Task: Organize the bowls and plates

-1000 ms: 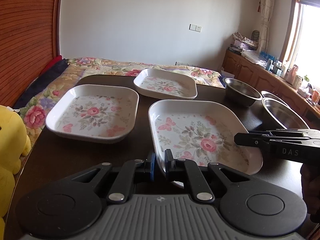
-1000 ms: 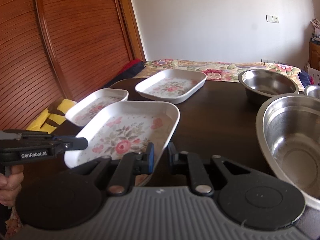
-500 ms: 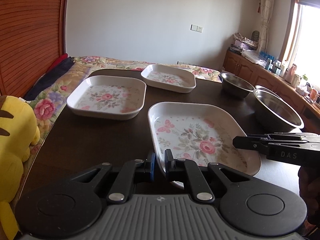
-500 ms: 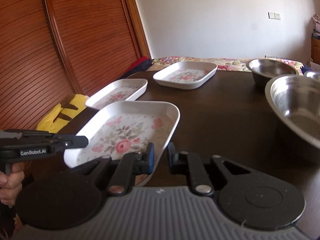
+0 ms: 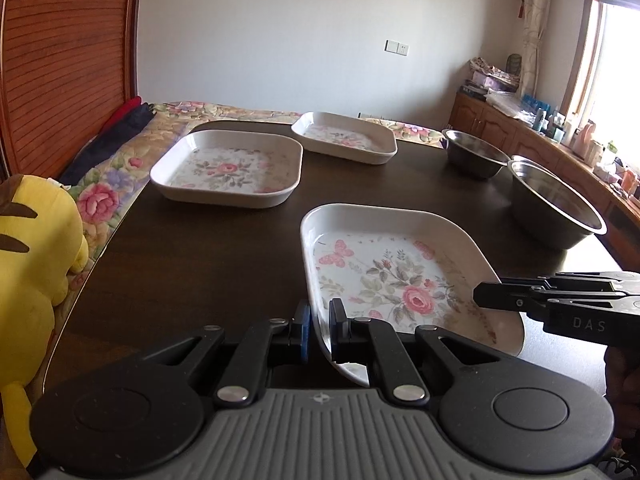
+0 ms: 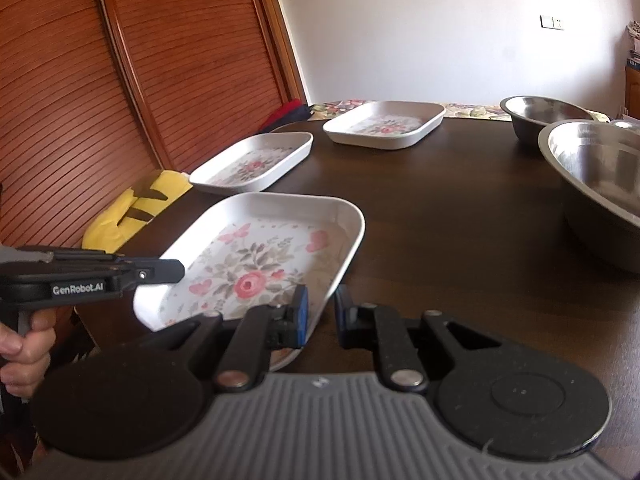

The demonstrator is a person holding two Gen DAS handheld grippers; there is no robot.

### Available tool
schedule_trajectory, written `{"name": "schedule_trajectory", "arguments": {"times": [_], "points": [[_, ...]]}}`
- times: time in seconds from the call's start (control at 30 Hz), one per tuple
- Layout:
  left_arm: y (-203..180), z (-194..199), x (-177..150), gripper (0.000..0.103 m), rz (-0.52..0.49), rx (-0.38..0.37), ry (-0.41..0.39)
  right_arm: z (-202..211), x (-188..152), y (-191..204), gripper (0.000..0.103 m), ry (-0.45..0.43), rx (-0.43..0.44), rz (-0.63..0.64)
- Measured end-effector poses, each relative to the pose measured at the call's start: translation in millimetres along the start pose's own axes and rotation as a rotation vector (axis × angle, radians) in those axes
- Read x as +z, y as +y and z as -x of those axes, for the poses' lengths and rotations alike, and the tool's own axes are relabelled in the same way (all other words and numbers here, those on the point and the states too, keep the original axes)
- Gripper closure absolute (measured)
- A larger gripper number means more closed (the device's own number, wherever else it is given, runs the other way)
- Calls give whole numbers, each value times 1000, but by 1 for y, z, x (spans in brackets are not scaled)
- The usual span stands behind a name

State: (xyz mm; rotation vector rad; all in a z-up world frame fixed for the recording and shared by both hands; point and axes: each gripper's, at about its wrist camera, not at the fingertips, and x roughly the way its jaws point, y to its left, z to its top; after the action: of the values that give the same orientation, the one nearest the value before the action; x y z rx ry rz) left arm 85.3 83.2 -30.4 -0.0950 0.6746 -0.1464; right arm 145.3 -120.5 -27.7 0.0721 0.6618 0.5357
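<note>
A white square plate with a rose print [image 5: 400, 280] [image 6: 256, 264] is held at its near edge over the dark table [image 5: 200, 248]. My left gripper [image 5: 320, 330] is shut on the rim at the near left corner. My right gripper [image 6: 322, 316] is shut on the rim at the near right corner. Whether the plate touches the table I cannot tell. Two matching plates [image 5: 228, 172] [image 5: 344, 138] lie farther back. Two steel bowls, a small one [image 5: 472, 152] and a large one [image 5: 556, 208], stand on the right.
A yellow plush toy [image 5: 32, 264] leans at the table's left edge beside floral bedding [image 5: 108, 184]. A slatted wooden door [image 6: 120, 80] rises on the left. Low cabinets [image 5: 540, 140] with clutter run along the right under the window. Bare tabletop [image 6: 440, 200] lies between plates and bowls.
Both grippers, still shut on the near plate, have drawn it back toward the near edge and lower. The other plates and the bowls now sit farther away in both views.
</note>
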Motion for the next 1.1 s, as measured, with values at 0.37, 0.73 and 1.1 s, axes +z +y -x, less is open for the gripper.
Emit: {"name": "schedule_trajectory", "arguments": {"times": [0.37,0.73,1.1], "points": [[4,-3,-4,93,8,-9,8,2,-2,2,86,2,-9,-5],[10,-3,0,93,20,-13,-9,8,4,2,86,-37,-46,19],[19,1,21,74,16,29,-52,10,30,-3,86,-90,-53,66]]}}
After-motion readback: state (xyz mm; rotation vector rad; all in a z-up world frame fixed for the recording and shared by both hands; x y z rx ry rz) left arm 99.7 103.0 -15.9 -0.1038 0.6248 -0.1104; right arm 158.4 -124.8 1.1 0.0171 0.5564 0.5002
